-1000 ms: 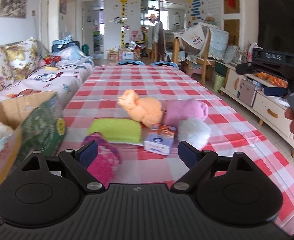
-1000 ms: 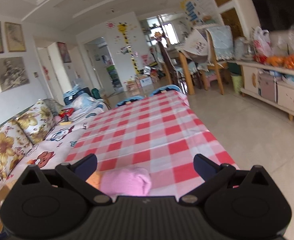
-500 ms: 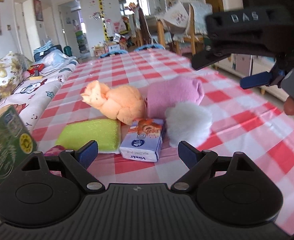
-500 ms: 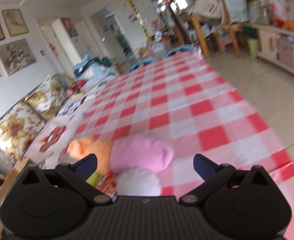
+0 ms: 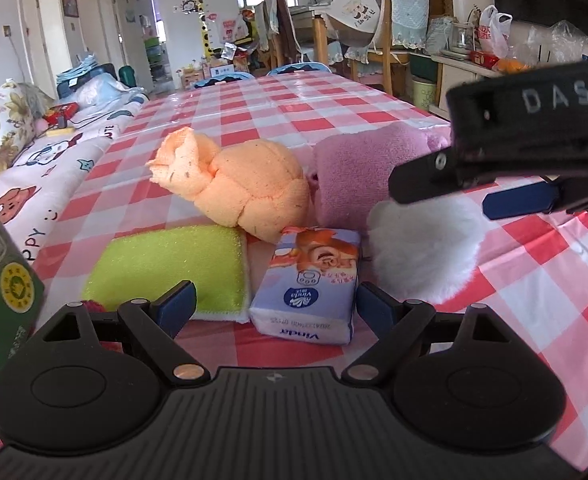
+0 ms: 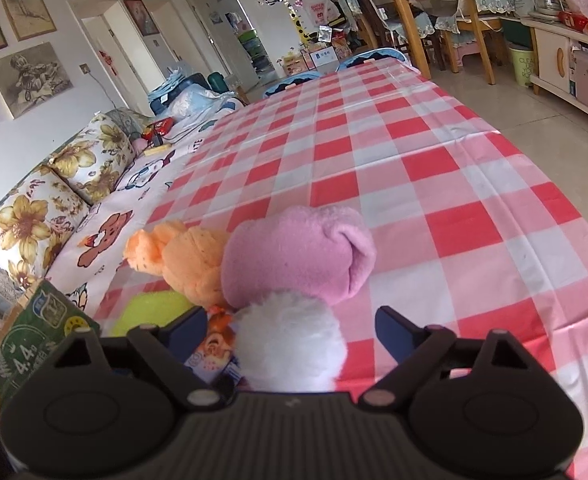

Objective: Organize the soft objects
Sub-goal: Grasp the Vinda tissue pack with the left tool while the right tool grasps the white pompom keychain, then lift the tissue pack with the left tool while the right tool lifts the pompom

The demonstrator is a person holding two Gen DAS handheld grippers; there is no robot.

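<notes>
Two sets of fingers apart: right gripper [image 6: 290, 326] closing around fluffy white pompom [image 6: 290, 340], left gripper [image 5: 272, 304] before glossy tissue pack [image 5: 308, 284].

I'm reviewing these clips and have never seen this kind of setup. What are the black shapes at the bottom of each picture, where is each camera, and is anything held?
There is no robot: a person carries a two-finger gripper in each hand, with a camera on each looking along its fingers. The black shapes are the left gripper and right gripper themselves.

On the red-and-white checked tablecloth lie an orange knotted towel, a pink rolled towel, a fluffy white ball, a green sponge and a blue tissue pack.

Nothing is held. The left jaws stand open before the tissue pack. The right jaws are closing with the white ball between them, not yet pressing it.
</notes>
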